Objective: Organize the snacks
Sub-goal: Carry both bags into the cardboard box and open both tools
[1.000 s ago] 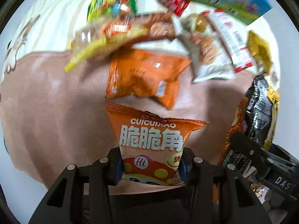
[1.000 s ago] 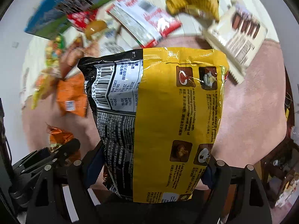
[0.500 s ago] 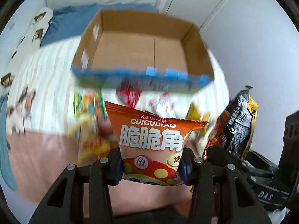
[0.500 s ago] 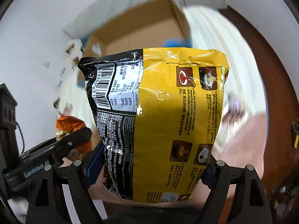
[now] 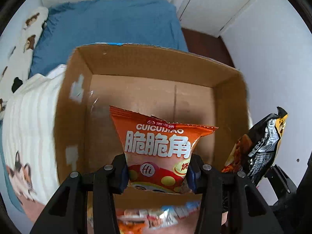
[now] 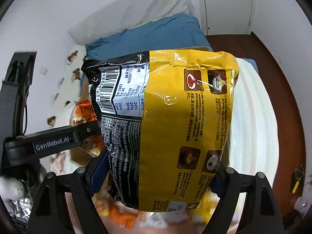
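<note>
My left gripper (image 5: pixel 157 172) is shut on an orange snack bag (image 5: pixel 159 146) and holds it over the near edge of an open cardboard box (image 5: pixel 81 105) whose floor is bare. My right gripper (image 6: pixel 156 177) is shut on a large yellow-and-black noodle pack (image 6: pixel 175 126), which fills most of the right wrist view. That pack also shows at the right of the left wrist view (image 5: pixel 259 150). The left gripper and orange bag (image 6: pixel 83 113) appear at the left of the right wrist view.
The box stands on a bed with a white striped cat-print cover (image 5: pixel 29 126) and a blue sheet (image 5: pixel 109 25) behind it. Several loose snack packets (image 5: pixel 156 218) lie blurred below the grippers. A white wall (image 5: pixel 273 68) and dark wood floor (image 6: pixel 282 78) are to the right.
Both grippers have lifted and swung from the snack pile up to the cardboard box, which now looms closer. Each keeps hold of its packet.
</note>
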